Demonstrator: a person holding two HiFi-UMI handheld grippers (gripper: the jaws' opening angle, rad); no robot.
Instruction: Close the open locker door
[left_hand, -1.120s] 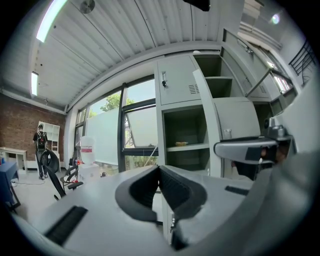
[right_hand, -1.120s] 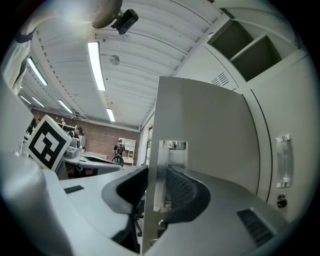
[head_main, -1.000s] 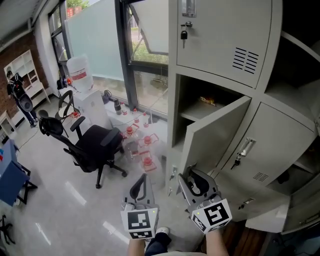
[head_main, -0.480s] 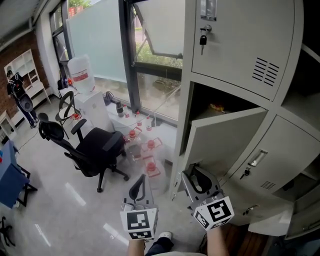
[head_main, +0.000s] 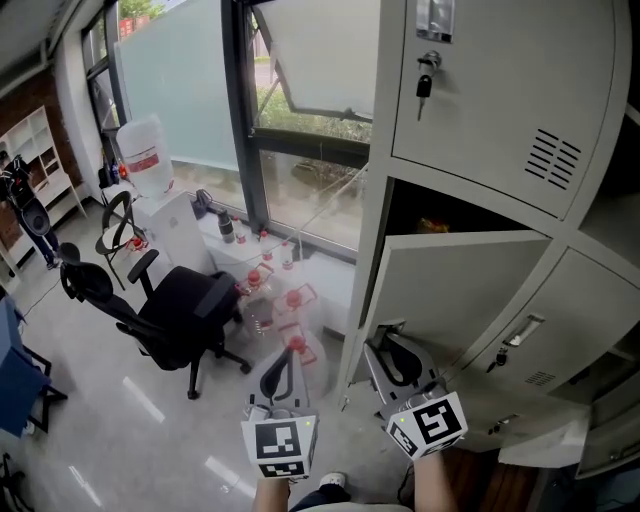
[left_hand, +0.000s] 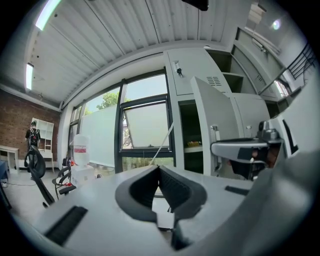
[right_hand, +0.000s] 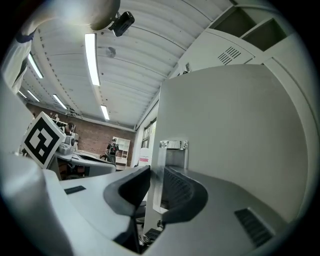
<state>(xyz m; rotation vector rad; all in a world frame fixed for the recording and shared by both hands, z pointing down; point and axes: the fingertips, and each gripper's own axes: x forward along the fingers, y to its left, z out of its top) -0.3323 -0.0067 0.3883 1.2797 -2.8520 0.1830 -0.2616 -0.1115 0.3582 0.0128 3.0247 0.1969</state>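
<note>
The grey locker door (head_main: 460, 290) stands ajar, with a dark gap above it and a small item on the shelf inside. My right gripper (head_main: 385, 332) is at the door's lower free edge. In the right gripper view the door (right_hand: 235, 120) fills the right side. Its edge strip with the latch bracket (right_hand: 172, 145) sits between the jaws of the right gripper (right_hand: 156, 172), which are closing onto it. My left gripper (head_main: 283, 357) hangs to the left of the door over the floor, and its jaws (left_hand: 159, 167) are shut on nothing.
A black office chair (head_main: 180, 305) stands to the left on the shiny floor. A water dispenser (head_main: 150, 190) and several small bottles (head_main: 285, 300) are under the window. The keyed upper locker door (head_main: 500, 90) and the lower right locker door (head_main: 560, 320) are closed.
The locker door has swung towards the cabinet and the opening has narrowed. My right gripper has stayed at the door's edge. The left gripper has kept its place.
</note>
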